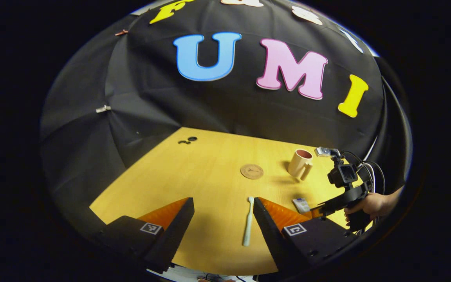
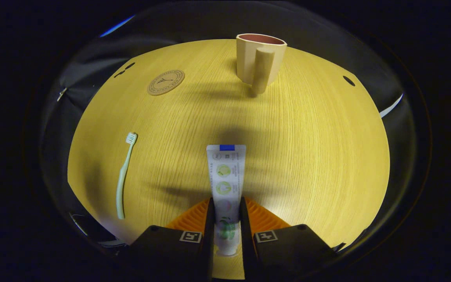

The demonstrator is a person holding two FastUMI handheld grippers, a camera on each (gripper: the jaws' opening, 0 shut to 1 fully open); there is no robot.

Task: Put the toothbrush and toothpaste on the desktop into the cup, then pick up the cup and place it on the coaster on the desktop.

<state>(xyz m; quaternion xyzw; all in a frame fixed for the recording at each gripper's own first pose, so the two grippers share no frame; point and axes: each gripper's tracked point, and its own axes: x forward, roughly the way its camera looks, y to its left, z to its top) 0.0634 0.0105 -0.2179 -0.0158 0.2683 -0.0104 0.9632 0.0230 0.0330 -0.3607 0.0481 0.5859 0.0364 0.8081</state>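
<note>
My right gripper (image 2: 226, 205) is shut on the lower part of a white toothpaste tube (image 2: 225, 176), which points away toward the beige cup (image 2: 260, 58). The cup stands upright at the far side with its handle facing me. A pale green toothbrush (image 2: 125, 176) lies flat to the left, and a round brown coaster (image 2: 165, 82) lies beyond it. In the left gripper view, my left gripper (image 1: 222, 203) is open just above the table, and the toothbrush (image 1: 248, 221) lies between its fingers, close to the right one. The coaster (image 1: 251, 171), cup (image 1: 300, 163) and toothpaste (image 1: 300, 204) sit farther off.
The yellow wooden table (image 2: 307, 156) has small dark holes (image 1: 188, 140) near its far edge. Black cloth walls close in the back and sides. A hand (image 1: 372, 203) holds the right gripper (image 1: 314, 212) at the table's right side.
</note>
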